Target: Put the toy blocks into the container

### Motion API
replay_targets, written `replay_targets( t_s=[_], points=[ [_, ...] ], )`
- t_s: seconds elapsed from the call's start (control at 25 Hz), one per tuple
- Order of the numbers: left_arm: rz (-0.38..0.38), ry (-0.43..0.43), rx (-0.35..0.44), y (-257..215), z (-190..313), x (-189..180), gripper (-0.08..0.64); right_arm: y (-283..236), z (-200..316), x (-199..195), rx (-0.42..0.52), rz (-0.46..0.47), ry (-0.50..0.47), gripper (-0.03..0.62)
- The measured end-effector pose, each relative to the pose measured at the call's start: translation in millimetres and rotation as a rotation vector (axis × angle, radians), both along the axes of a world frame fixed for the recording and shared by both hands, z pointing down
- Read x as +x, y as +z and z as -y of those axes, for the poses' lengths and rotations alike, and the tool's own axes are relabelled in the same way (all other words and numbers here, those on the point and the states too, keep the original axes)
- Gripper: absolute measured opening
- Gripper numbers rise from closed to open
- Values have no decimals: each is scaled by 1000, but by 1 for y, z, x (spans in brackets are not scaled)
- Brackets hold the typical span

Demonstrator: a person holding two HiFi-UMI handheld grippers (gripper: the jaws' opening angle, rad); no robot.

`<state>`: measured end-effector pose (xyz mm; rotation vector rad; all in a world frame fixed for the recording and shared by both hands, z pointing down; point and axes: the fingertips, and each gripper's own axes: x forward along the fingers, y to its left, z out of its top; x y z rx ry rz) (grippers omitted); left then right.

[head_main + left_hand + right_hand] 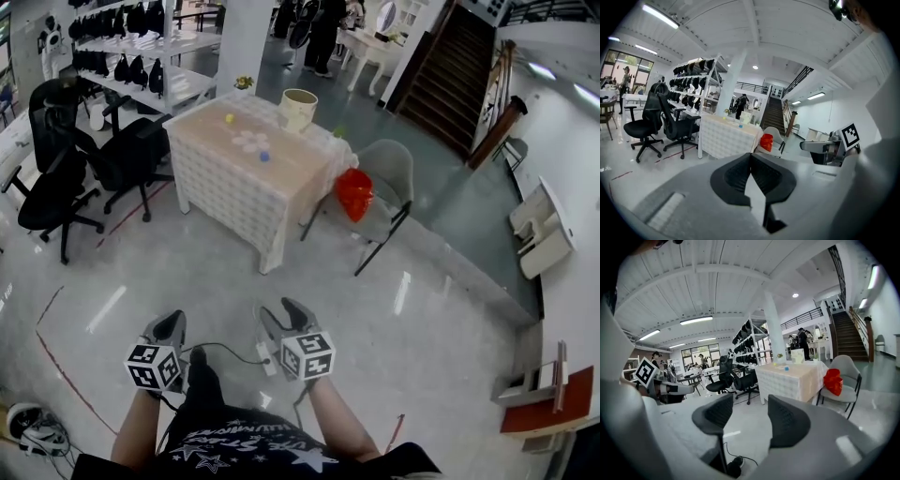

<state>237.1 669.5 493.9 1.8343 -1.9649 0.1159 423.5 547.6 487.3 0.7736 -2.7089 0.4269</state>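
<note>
two jaws apart (right gripper (pixel 750 404), empty)

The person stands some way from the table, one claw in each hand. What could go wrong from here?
1. A cable lies on the floor just ahead of the feet; the person could trip on it when walking to the table.
2. The chair with the red bag stands close to the table's corner, near the container; it may be bumped.
3. The left claw is shut; it must open before it reaches the small blue block.
</note>
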Motion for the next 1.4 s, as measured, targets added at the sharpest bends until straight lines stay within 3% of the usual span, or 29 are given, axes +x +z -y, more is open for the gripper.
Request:
replay_targets(
  t_s=[0.44,0.76,1.2,1.4],
  points=[
    [-12,82,19,-9,123,-143,11,-5,112,-131,-31,1,88,259],
    [-6,119,-28,8,144,-229,11,7,147,-223,-52,-45,95,259],
    [-53,147,-67,28,199,-265,11,24,229,-241,-63,-104,207,259],
    [-49,136,-51,21,268,-292,11,35,290,-265,-44,-120,226,259]
  ],
)
